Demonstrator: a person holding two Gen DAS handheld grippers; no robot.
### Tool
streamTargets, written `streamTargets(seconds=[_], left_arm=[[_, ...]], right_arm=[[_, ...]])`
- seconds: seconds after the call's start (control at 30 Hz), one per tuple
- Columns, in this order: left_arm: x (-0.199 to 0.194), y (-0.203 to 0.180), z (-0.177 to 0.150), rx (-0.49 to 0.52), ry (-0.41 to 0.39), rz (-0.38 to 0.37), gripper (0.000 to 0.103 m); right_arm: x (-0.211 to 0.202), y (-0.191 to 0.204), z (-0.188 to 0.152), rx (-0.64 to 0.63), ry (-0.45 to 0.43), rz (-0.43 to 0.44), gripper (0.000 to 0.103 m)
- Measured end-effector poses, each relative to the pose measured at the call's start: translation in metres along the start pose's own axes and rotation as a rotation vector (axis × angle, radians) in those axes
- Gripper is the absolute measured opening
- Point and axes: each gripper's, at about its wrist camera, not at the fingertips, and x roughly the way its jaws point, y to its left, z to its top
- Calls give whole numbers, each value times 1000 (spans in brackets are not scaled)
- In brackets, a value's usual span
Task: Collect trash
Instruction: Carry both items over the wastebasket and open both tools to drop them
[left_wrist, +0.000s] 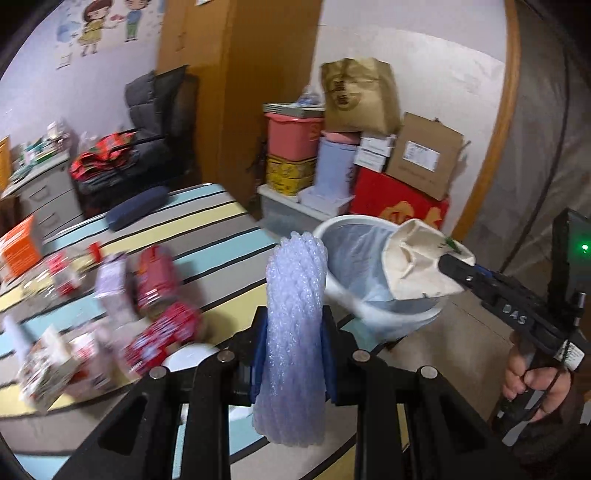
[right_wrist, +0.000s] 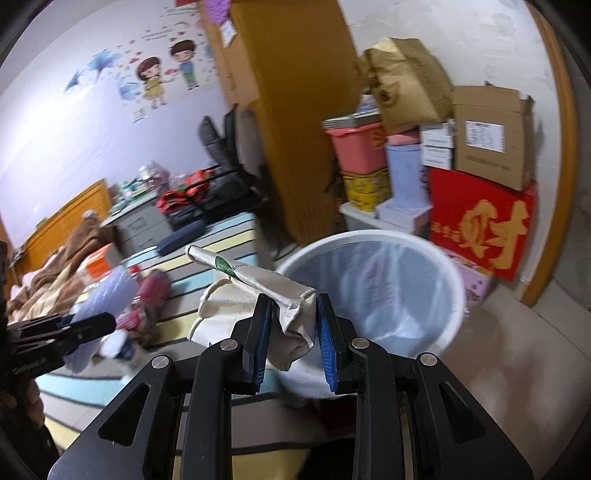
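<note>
My left gripper (left_wrist: 295, 314) is shut on a roll of pale blue foam netting (left_wrist: 295, 332), held upright just left of the white trash bin (left_wrist: 354, 299). My right gripper (right_wrist: 291, 306) is shut on a crumpled cream cloth bag (right_wrist: 291, 325) with a green print, held at the near rim of the bin (right_wrist: 454, 291), which is lined with a clear bag. In the left wrist view the right gripper (left_wrist: 448, 267) holds the cloth bag (left_wrist: 417, 266) over the bin's right rim. The left gripper (right_wrist: 107, 321) and its netting (right_wrist: 107, 291) show at the left of the right wrist view.
Red snack packets (left_wrist: 162, 325), boxes and wrappers lie scattered on the striped mat (left_wrist: 221, 229). An orange box (left_wrist: 20, 251) sits at far left. Stacked boxes, a red carton (right_wrist: 480, 225) and pink tub (right_wrist: 358, 147) stand behind the bin by a wooden cabinet (right_wrist: 295, 110).
</note>
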Motion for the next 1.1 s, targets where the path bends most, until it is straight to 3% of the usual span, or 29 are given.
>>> streamTargets(seconds=[0.4, 0.83, 0.87, 0.93, 0.97, 1.1], left_arm=[[68, -58, 27, 64, 59, -103, 27], [110, -81, 33, 80, 101, -108, 28], [112, -82, 33, 90, 103, -108, 31], [113, -84, 33, 99, 102, -103, 45], [114, -83, 33, 97, 101, -95, 59], [112, -80, 34, 81, 95, -105, 62]], right_arm=[[19, -36, 6, 10, 35, -171, 25], [43, -61, 9, -9, 110, -273, 26], [45, -61, 10, -11, 113, -279, 26], [47, -62, 10, -9, 123, -294, 26], [47, -62, 10, -10, 128, -292, 27], [49, -62, 10, -16, 140, -290, 33]])
